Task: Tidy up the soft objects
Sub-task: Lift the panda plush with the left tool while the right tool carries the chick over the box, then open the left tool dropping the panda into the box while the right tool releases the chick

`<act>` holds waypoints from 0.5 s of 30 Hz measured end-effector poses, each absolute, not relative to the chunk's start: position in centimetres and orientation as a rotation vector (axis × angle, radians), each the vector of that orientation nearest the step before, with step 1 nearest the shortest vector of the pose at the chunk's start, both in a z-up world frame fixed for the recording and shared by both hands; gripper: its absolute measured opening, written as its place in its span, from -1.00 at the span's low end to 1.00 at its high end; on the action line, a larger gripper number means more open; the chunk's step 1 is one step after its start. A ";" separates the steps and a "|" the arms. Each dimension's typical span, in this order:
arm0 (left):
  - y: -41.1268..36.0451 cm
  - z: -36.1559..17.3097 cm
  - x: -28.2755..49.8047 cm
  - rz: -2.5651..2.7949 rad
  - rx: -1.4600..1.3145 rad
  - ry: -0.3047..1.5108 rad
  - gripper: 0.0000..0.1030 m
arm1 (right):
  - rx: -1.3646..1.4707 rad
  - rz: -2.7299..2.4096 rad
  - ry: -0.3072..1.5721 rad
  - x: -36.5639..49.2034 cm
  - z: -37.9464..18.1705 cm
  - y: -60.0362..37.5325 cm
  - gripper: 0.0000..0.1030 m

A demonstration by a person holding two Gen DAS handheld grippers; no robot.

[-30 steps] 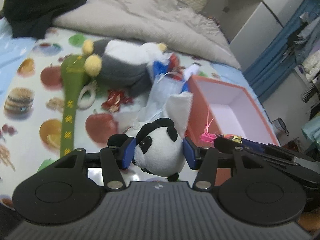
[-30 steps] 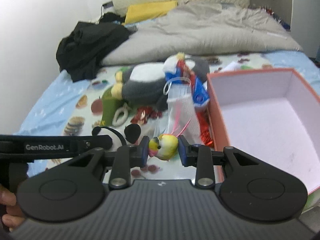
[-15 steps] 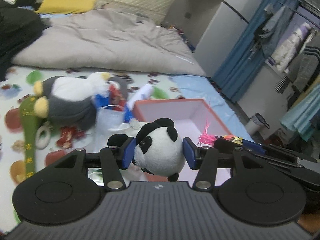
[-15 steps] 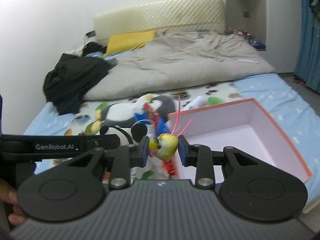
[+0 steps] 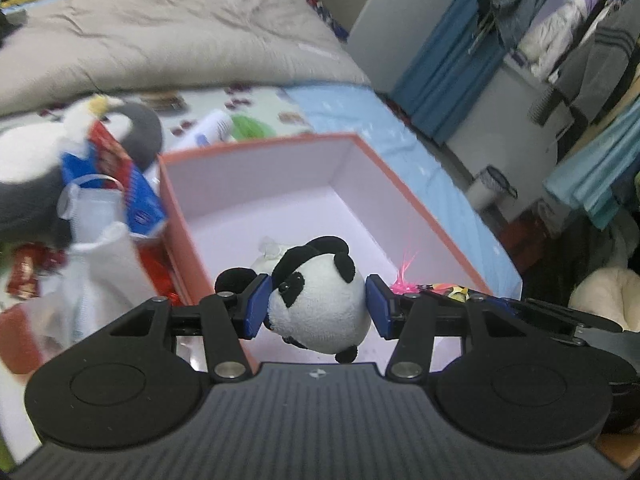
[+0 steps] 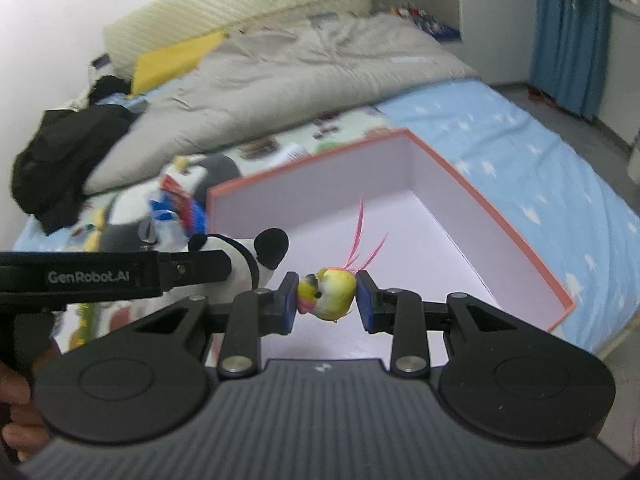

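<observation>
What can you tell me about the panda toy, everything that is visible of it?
The panda plush is small, round and fluffy: white body, black ears, black eye patches, black limbs. The left gripper holds it, blue jaws pressing its two sides. It hangs in the air above the near part of the open pink-walled box, face turned to the left. The right wrist view shows its back and one ear.

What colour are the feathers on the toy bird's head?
Pink feathers on the toy bird; clearest in the right wrist view.
</observation>
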State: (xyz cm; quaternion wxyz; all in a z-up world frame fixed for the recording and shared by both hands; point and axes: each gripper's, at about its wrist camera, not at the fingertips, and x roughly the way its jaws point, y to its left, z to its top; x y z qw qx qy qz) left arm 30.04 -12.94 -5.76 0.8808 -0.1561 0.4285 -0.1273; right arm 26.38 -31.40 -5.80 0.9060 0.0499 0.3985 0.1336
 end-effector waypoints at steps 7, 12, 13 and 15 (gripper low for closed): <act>-15.6 -10.4 33.8 -0.288 -0.302 0.983 0.13 | 0.116 0.243 0.902 28.8 -9.7 -33.1 -0.33; -16.4 -12.7 35.1 -0.287 -0.294 1.029 0.14 | 0.122 0.237 0.953 29.9 -12.1 -33.6 -0.32; -16.6 -12.9 35.2 -0.282 -0.290 1.034 0.14 | 0.124 0.236 0.958 30.0 -12.3 -33.6 -0.32; -16.6 -13.3 35.5 -0.267 -0.280 1.046 0.20 | 0.128 0.239 0.965 30.1 -12.6 -33.7 -0.30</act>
